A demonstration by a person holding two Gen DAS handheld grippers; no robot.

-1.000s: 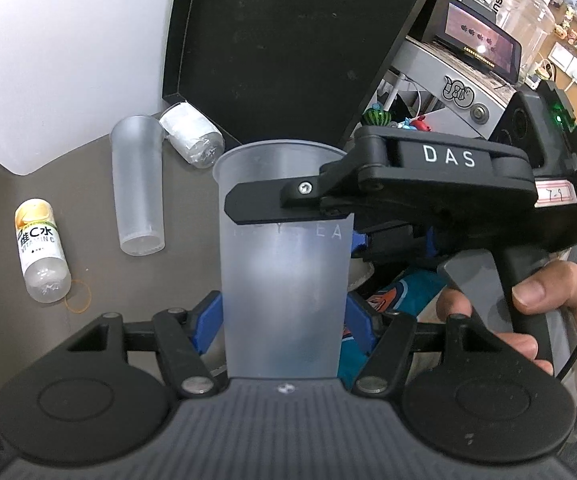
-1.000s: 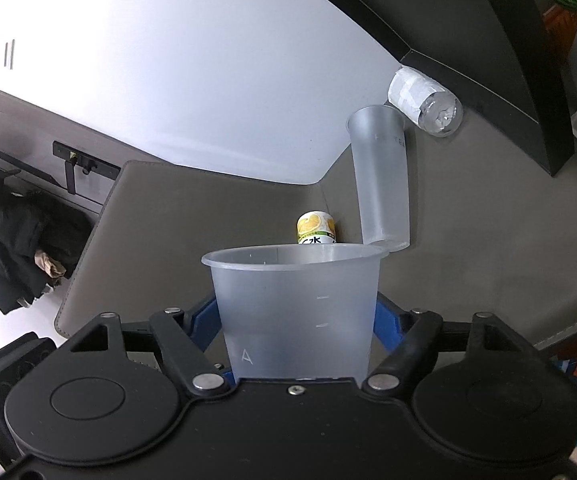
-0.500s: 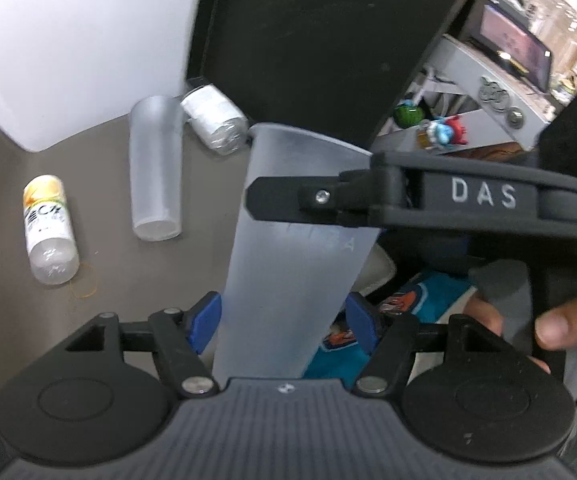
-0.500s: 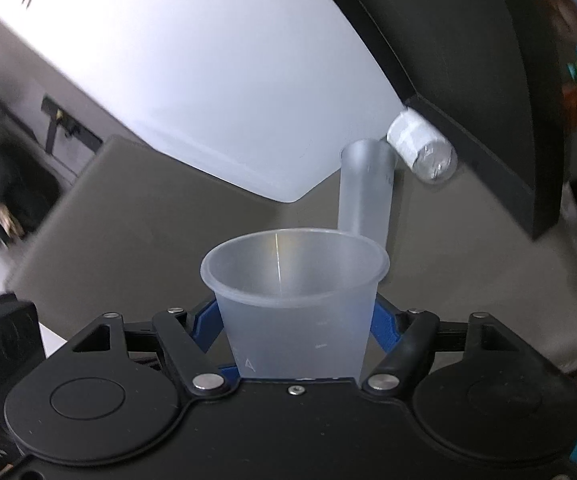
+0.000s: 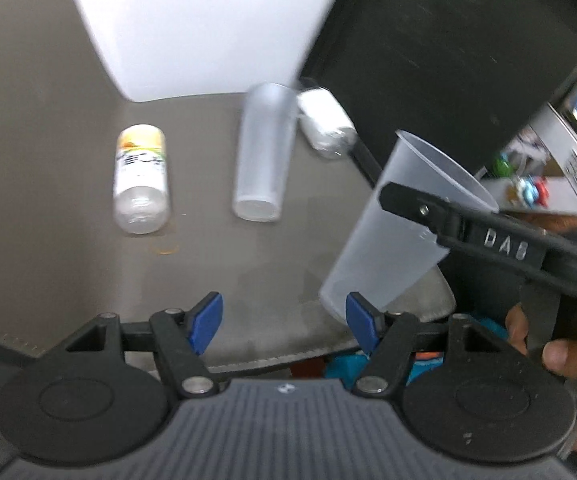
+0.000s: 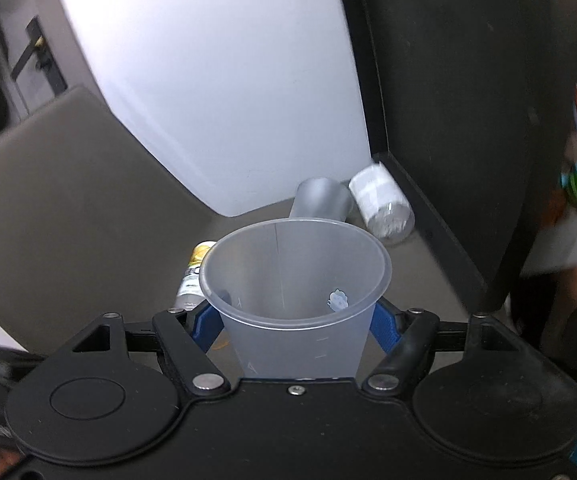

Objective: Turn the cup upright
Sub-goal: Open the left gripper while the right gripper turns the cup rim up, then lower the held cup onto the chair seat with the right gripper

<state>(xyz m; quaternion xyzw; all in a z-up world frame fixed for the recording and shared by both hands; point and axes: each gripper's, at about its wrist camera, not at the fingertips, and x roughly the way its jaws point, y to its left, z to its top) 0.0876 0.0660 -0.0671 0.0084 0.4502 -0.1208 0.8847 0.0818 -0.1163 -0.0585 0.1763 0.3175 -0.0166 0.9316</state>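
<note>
The frosted translucent cup [image 6: 294, 292] sits between the blue pads of my right gripper [image 6: 294, 326], mouth up and tipped toward the camera. In the left wrist view the same cup [image 5: 392, 232] hangs tilted over the mat's right edge, with a black finger [image 5: 420, 204] of the right gripper across it. My left gripper [image 5: 284, 320] is open and empty, its blue pads apart, just left of the cup's base.
On the grey mat [image 5: 68, 240] lie a tall frosted tumbler [image 5: 262, 160], a yellow-labelled bottle [image 5: 140, 180] and a white-wrapped bottle [image 5: 326, 124]. A white wall and a black panel [image 5: 428, 40] stand behind. Shelves with toys are at the right.
My left gripper has let go of the cup and moved left, away from it. The right gripper has kept hold of the cup and tipped it so its mouth faces the camera more.
</note>
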